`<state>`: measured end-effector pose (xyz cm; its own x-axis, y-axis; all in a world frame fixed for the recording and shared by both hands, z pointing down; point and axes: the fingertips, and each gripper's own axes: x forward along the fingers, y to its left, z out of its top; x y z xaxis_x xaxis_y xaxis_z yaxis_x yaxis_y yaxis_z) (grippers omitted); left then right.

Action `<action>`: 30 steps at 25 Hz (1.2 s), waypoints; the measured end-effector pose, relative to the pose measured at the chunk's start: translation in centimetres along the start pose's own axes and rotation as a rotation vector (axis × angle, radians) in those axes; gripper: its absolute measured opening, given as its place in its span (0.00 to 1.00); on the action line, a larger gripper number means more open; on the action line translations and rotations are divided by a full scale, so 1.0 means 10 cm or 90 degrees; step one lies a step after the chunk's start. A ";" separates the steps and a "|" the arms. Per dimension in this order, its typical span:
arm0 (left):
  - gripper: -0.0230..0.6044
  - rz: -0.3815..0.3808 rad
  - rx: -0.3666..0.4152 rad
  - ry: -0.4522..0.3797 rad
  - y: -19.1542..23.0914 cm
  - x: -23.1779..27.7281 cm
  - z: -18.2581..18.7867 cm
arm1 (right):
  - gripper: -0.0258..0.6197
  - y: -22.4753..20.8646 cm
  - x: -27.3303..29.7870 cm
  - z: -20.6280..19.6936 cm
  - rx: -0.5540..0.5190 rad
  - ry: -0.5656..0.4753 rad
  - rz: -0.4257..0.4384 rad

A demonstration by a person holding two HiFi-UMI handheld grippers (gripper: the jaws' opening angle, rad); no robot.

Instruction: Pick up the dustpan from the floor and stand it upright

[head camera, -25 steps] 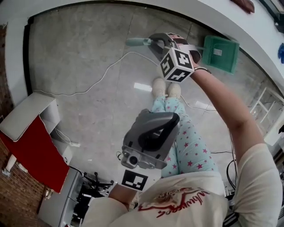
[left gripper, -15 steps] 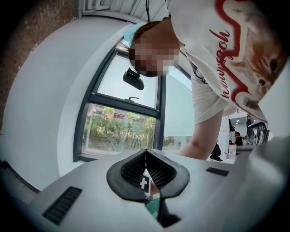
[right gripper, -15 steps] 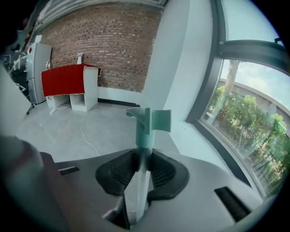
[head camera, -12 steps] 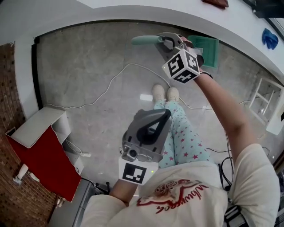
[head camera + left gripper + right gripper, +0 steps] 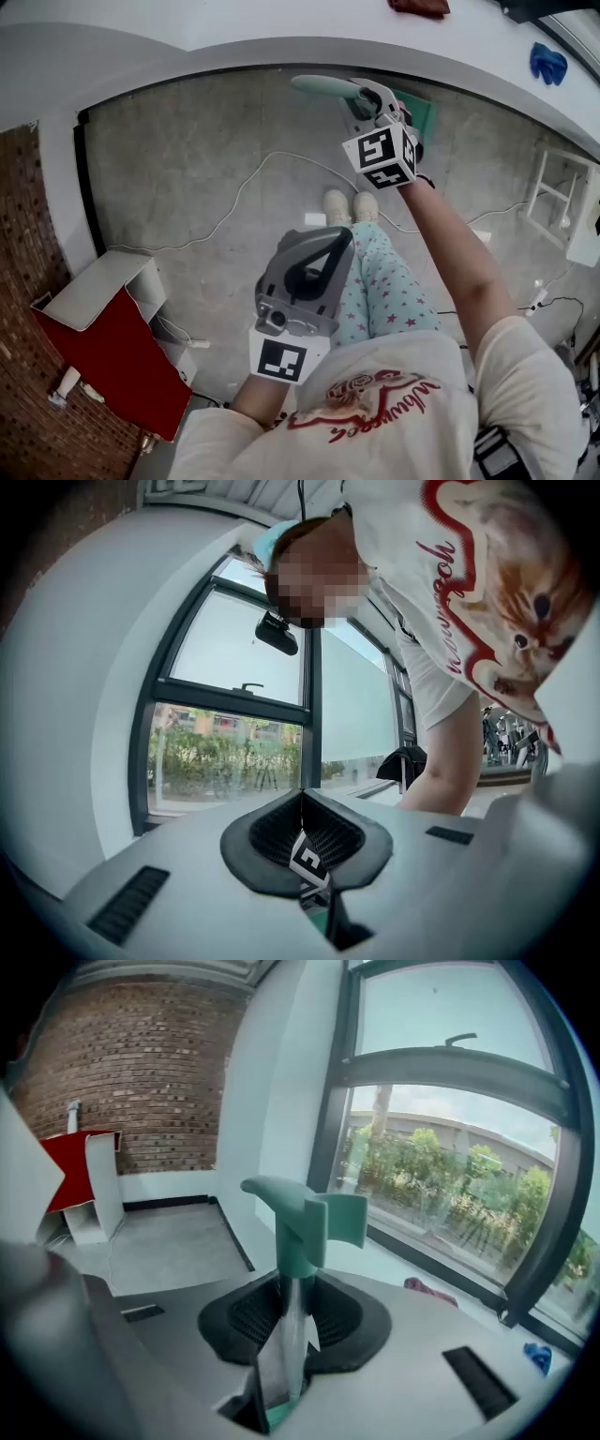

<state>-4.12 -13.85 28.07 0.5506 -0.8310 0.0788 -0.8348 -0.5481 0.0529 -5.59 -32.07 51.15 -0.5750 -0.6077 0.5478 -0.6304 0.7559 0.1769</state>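
**Dustpan in the right-hand grip, not yet stood upright**

Seen at upper centre of the head view: right hand-held gripper, jaws narrowly parted and pressed on the slim pale shaft of the dustpan. Beyond the jaws, the teal handle, pointing toward the frame's left. Behind the marker cube, a corner of the green pan. Apparently held clear of the grey floor, above the feet in the frame. At lower centre, left hand-held gripper, jaws closed together on nothing.

Handling, as judged: thin moulded plastic, light and stiff, smooth enough to twist between the pads. Weight mostly at the pan end, hence a tendency to swing about the shaft. Best taken on the shaft close to the handle, as here, or lower toward the pan for firmer control while setting the pan's edge down. Little risk of breakage; greater risk of toppling once released.
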 end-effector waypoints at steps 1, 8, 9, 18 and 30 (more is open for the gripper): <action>0.07 -0.003 0.001 0.000 0.00 0.02 0.01 | 0.18 -0.07 -0.01 -0.01 0.019 0.005 -0.017; 0.07 -0.030 0.007 -0.001 -0.02 0.18 0.09 | 0.18 -0.70 -0.11 -0.15 0.186 0.022 -0.161; 0.07 -0.035 0.007 0.001 -0.02 0.19 0.08 | 0.18 -0.81 -0.14 -0.17 0.217 0.021 -0.188; 0.07 -0.058 0.006 0.007 -0.08 0.30 0.09 | 0.18 -1.41 -0.37 -0.33 0.370 0.021 -0.378; 0.07 -0.055 0.007 0.002 -0.16 0.38 0.12 | 0.18 -1.74 -0.41 -0.47 0.424 0.022 -0.450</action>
<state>-0.73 -16.24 27.09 0.6205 -0.7803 0.0783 -0.7842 -0.6187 0.0483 10.18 -41.60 49.71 0.0586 -0.8530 0.5186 -0.9966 -0.0802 -0.0194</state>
